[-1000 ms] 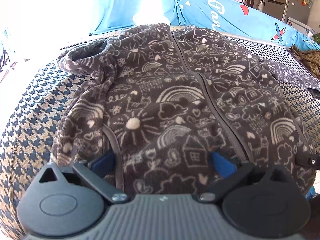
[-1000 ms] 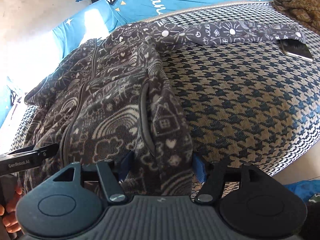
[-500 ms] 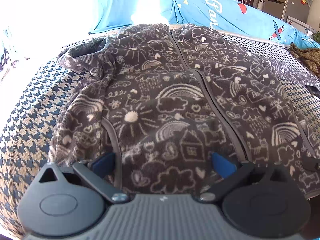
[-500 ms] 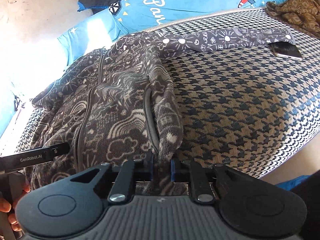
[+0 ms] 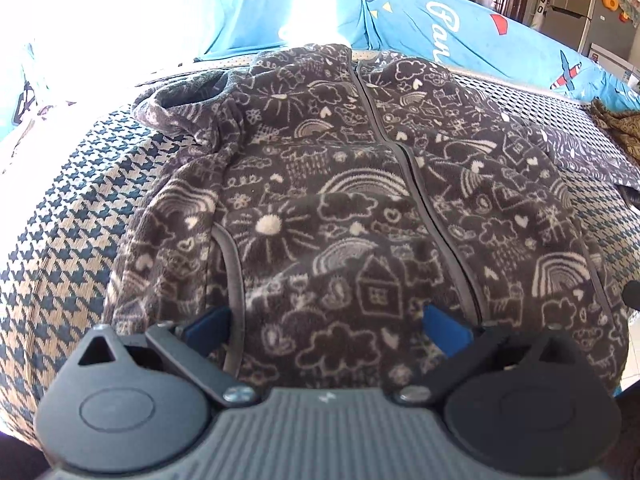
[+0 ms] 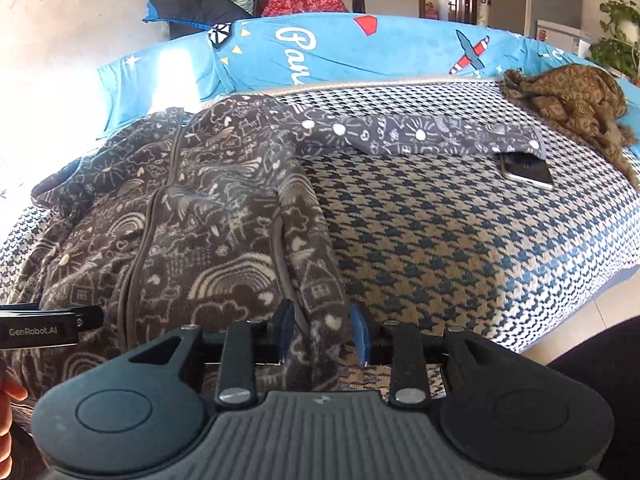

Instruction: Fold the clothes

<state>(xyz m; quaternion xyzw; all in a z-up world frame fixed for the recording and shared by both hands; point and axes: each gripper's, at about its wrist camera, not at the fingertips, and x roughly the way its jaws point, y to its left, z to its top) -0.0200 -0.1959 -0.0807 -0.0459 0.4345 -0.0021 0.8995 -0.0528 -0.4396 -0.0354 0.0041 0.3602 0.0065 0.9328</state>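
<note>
Jacket [image 6: 208,216] hem: hidden behind the gripper bodies in both views. Phone [image 6: 526,170]: far edge covered by the sleeve [image 6: 420,136] cuff. Hand [image 6: 8,420]: cut off at the left edge of the right wrist view. Bed [image 5: 60,240] at far left: washed out by glare.

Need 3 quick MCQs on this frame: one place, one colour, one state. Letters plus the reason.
1. The phone lies:
A. by the cuff of the spread sleeve
B. on a pillow
C. on the floor

2. The long cushion behind the jacket is:
A. red
B. blue
C. green

3. The left claw is:
A. shut on a sock
B. open over the jacket's hem
C. holding the phone

Key:
1 A, the phone sits on the houndstooth cover at the cuff.
2 B, it is bright blue with white lettering.
3 B, the pads stand wide apart with the hem between them.
</note>
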